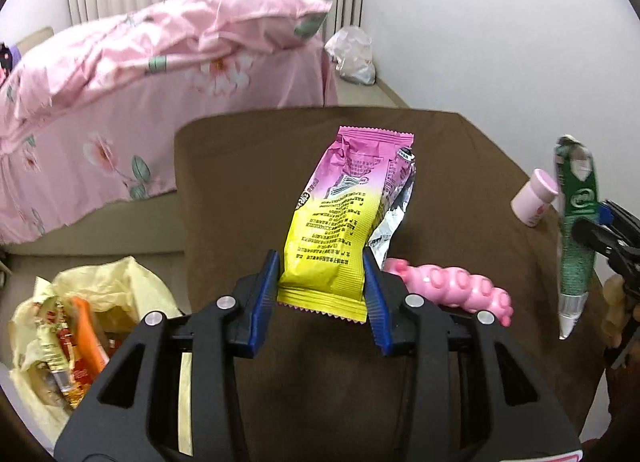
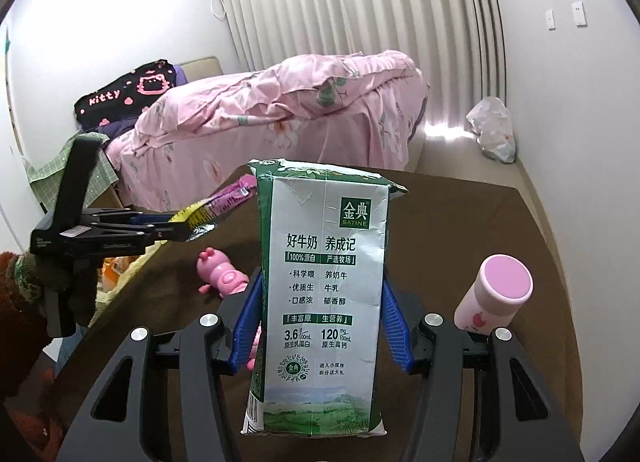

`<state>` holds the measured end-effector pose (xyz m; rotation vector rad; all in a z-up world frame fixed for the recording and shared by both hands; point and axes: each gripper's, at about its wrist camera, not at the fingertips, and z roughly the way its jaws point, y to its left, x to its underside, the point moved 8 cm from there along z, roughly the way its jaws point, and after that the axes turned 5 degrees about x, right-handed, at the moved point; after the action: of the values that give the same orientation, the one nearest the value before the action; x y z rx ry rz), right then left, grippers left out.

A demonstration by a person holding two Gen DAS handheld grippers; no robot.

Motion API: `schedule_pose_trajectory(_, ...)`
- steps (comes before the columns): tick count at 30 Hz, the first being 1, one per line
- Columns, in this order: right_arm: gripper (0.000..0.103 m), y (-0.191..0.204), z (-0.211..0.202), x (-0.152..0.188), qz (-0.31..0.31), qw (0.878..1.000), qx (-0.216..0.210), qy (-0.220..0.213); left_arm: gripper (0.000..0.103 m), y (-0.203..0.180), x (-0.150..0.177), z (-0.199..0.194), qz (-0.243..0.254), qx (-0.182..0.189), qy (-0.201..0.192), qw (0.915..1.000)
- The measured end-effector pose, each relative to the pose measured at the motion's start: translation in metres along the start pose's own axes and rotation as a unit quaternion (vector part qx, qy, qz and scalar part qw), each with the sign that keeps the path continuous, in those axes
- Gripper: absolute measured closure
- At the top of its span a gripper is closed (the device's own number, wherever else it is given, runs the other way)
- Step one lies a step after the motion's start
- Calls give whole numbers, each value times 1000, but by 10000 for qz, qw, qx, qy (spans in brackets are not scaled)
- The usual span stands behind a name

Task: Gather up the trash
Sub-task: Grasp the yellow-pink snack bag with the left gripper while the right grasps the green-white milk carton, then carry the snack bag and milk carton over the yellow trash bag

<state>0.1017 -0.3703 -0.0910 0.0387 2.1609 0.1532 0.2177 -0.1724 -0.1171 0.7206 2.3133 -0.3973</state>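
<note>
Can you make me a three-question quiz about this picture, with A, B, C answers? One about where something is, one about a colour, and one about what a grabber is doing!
1. Where is the pink toy?
A. on the brown table
B. on the bed
C. in the yellow bag

2. What colours is the snack wrapper?
A. blue and white
B. pink and yellow
C. all green

3. What is the right gripper doing?
A. hanging empty
B. holding the milk carton
C. holding the pink bottle

Answers: 1 A, it lies on the tabletop beside the wrapper. 2 B, pink on top, yellow below. 3 B, the blue pads press both sides of the carton.
</note>
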Motion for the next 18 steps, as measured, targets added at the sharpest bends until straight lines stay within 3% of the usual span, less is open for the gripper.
schedule_pose_trajectory(4,52,11,-8,-8,-59,9999,-68,-116,64,-10,0,-28,50,53,-203,9998)
schedule_pose_trajectory(9,52,40,-20,-28,-242,9987,-246,-370,64,0,6,-62,-266,78,-518,9983)
schedule_pose_trajectory(18,52,124,-20,-60,-986,9904,-741,-632,64,81,61,-115,-1315,-722,-833,9852)
